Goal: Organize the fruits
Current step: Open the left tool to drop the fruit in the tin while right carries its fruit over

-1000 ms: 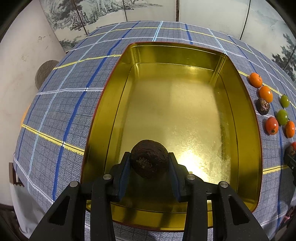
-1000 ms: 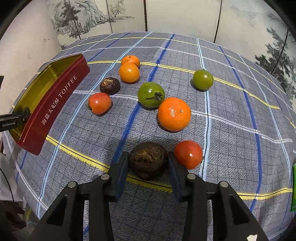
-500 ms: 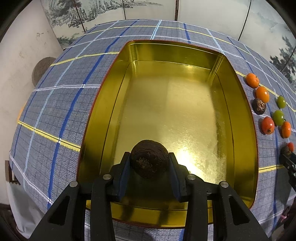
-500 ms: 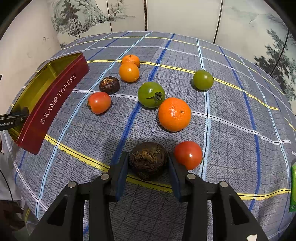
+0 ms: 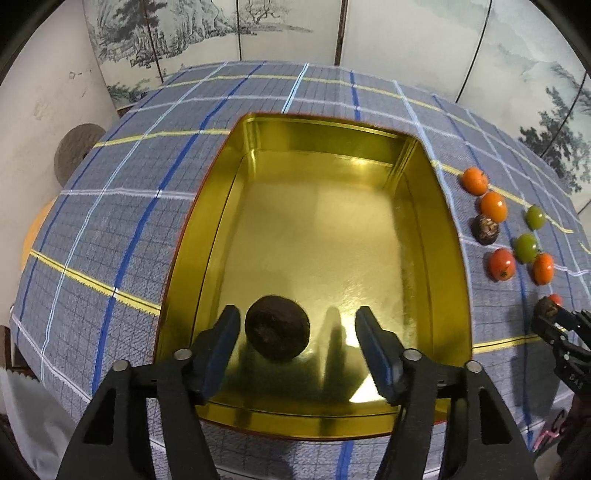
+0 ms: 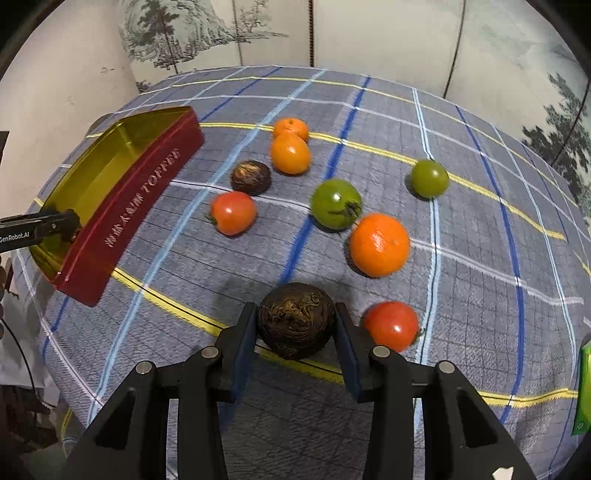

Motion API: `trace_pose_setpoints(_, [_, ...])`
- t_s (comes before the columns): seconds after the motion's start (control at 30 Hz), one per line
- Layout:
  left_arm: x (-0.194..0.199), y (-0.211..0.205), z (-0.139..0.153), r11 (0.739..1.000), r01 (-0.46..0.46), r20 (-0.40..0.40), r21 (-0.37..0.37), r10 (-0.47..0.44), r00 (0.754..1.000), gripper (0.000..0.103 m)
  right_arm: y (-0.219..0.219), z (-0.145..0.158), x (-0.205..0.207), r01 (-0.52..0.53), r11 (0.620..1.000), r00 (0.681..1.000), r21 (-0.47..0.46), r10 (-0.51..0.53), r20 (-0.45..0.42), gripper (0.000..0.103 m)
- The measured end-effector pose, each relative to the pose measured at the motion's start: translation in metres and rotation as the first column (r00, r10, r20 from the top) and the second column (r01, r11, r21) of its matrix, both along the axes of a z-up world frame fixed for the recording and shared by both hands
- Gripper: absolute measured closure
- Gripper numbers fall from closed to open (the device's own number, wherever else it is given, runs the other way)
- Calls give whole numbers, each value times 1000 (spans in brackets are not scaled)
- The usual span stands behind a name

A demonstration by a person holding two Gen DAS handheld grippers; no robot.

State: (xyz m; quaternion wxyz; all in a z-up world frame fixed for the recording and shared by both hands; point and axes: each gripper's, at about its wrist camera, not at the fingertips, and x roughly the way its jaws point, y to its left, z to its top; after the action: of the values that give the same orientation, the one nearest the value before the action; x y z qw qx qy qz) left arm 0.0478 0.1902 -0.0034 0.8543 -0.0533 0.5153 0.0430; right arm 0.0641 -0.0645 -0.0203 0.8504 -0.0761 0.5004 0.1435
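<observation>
My left gripper [image 5: 297, 341] is open above the near end of the gold tin [image 5: 448, 236]. A dark brown round fruit [image 5: 277, 328] lies on the tin's floor between the fingers, close to the left one and free of both. My right gripper [image 6: 295, 330] is shut on a second dark brown fruit [image 6: 295, 319], held just above the cloth. Around it on the cloth lie a red tomato [image 6: 391, 325], an orange [image 6: 379, 244], a green tomato [image 6: 335, 204], another red tomato [image 6: 232, 212], a third brown fruit [image 6: 250, 177], two small oranges [image 6: 290, 152] and a small green tomato [image 6: 429, 178].
The tin's red outer wall, lettered TOFFEE [image 6: 136, 199], stands left of the fruits. The left gripper's tip [image 6: 40, 227] shows over its near end. A plaid tablecloth [image 6: 480, 295] covers the table. A painted folding screen [image 6: 369, 33] stands behind. A green packet [image 6: 583, 391] lies at the right edge.
My left gripper has opened and let go of its brown fruit, which now lies on the tin floor. My right gripper has lifted its brown fruit slightly off the cloth.
</observation>
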Motion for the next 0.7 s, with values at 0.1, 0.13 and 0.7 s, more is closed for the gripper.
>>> trace_pose_setpoints(0.1, [-5, -2, 8, 1000, -8, 31, 11, 7, 999, 27, 9, 8, 0, -31, 1000, 999, 6, 31, 13, 65])
trace_pose_setpoints(0.13, [-7, -2, 11, 1000, -8, 42, 9, 7, 999, 26, 13, 11, 0, -43, 999, 999, 10, 43, 18, 65])
trace_pose_setpoints(0.7, [-41, 50, 54, 984, -178, 215, 21, 169, 962, 12, 108, 49, 17, -271, 963, 958, 13, 268, 104, 65])
